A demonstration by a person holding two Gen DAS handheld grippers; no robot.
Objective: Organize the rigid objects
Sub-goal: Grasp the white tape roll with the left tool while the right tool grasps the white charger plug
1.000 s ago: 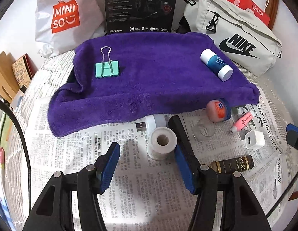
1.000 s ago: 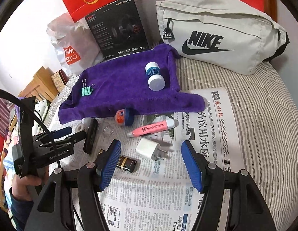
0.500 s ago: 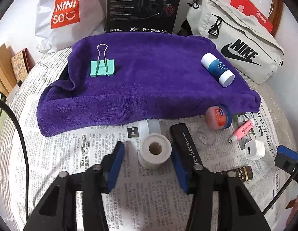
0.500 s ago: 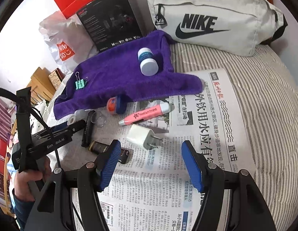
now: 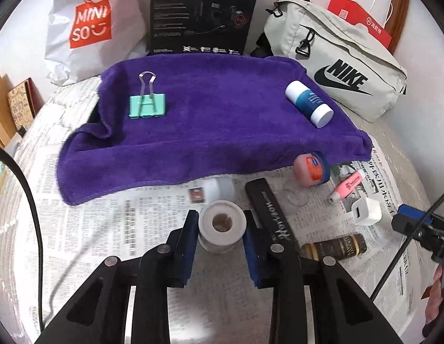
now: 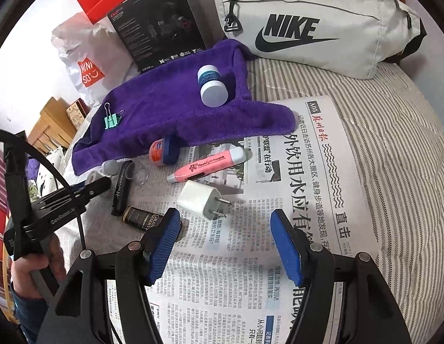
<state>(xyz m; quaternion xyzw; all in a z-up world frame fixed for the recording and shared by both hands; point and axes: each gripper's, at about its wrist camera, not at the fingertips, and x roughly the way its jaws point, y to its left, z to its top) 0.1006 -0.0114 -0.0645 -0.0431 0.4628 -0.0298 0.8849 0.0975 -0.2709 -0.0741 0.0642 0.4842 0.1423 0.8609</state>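
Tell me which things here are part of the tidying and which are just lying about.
Part of the job: tape roll between the left tongs, binder clip, blue bottle, pink pen, white charger, purple towel.

Lying about: Nike bag, Miniso bag, black box.

One binder clip (image 5: 147, 105) and one bottle (image 5: 308, 104) on one purple towel (image 5: 210, 120); one tape roll (image 5: 222, 228), one charger (image 6: 199, 198), one pink pen (image 6: 207, 164).

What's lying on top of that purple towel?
Two things rest on the purple towel: a mint green binder clip near its left side and a blue-and-white bottle lying on its side near the right. Whatever is under the towel is covered, so I can't tell.
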